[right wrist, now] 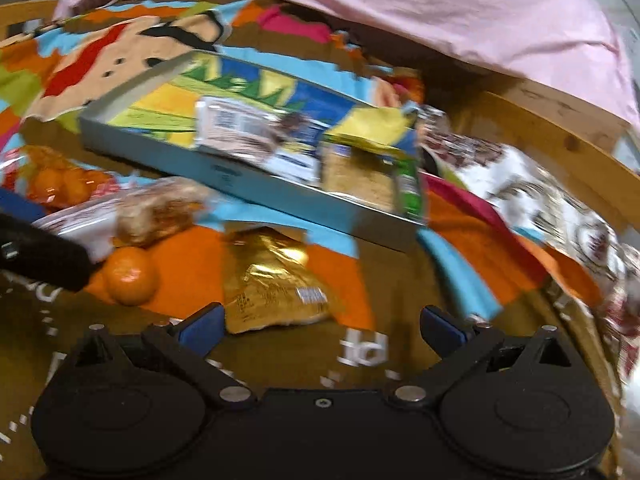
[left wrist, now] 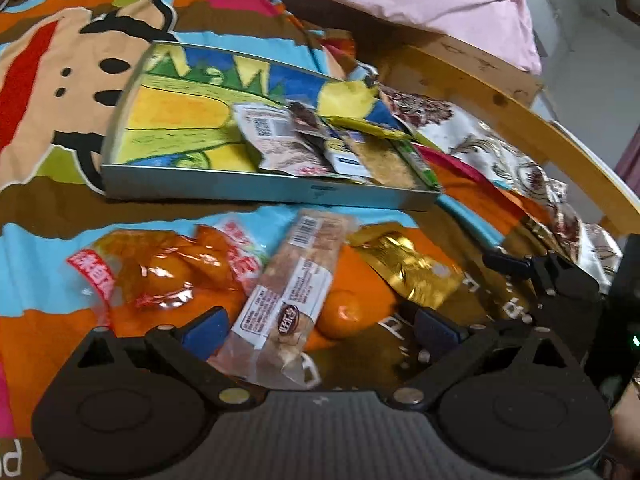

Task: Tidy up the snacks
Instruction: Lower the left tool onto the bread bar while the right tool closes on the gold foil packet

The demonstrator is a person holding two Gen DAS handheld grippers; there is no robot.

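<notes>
**Loose snacks lined up in front of a half-filled tin**

On the cartoon-print bedspread [left wrist: 48, 92], from the left: a clear bag of orange pieces [left wrist: 160, 268], a long clear-wrapped pastry bar [left wrist: 288, 288] lying between the spread, empty fingers of the left gripper [left wrist: 320, 330], a small orange fruit [right wrist: 130, 274], then a crinkled gold foil packet [right wrist: 272, 284] just ahead of the wide-open right gripper [right wrist: 320, 326]. Behind them sits the shallow grey metal tray [left wrist: 256, 190], packets bunched at its right end, probably because that end is closest to reach.
</notes>
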